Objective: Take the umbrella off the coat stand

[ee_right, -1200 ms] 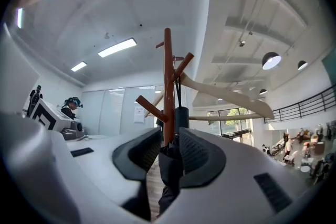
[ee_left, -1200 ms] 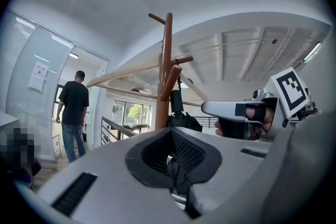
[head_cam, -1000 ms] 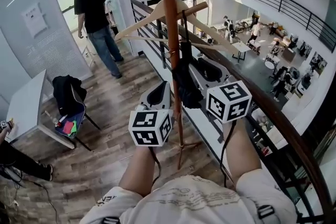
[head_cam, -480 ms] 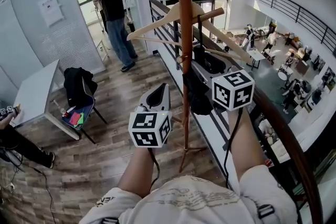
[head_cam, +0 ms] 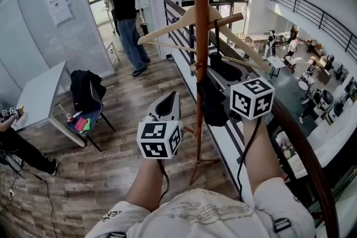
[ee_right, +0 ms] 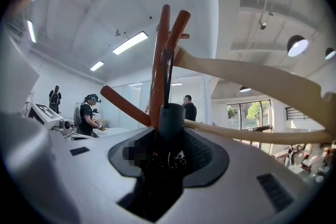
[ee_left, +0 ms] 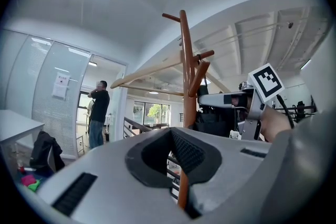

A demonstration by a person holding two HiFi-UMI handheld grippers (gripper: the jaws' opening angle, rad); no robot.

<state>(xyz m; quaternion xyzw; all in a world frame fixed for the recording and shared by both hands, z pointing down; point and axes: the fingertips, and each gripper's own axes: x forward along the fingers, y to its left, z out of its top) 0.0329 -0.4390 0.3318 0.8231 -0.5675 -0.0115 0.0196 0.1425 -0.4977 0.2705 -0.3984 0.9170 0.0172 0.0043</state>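
Note:
A brown wooden coat stand (head_cam: pixel 199 36) rises in front of me. The black folded umbrella (head_cam: pixel 211 103) hangs by its strap (head_cam: pixel 215 36) from a peg beside the pole. My right gripper (head_cam: pixel 218 67) reaches level onto it. In the right gripper view the grey umbrella handle (ee_right: pixel 170 120) fills the gap of the right gripper (ee_right: pixel 170 113); its jaws have just been closing and now press on both sides of the handle. My left gripper (head_cam: pixel 170 98) hovers left of the pole, shut and holding nothing. Through the left gripper (ee_left: pixel 171 131) I see the pole (ee_left: pixel 186 71).
A wooden hanger (head_cam: pixel 184 17) hangs on the stand above the umbrella. A dark railing (head_cam: pixel 304 142) runs along the right, with an atrium below. At the left stand a white table (head_cam: pixel 39 97) and a chair with a black jacket (head_cam: pixel 86 92). A person (head_cam: pixel 124 5) stands at the back.
The head view has swung a little, so the stand sits further right. My right gripper has edged up against the umbrella. The person at the back has walked further off.

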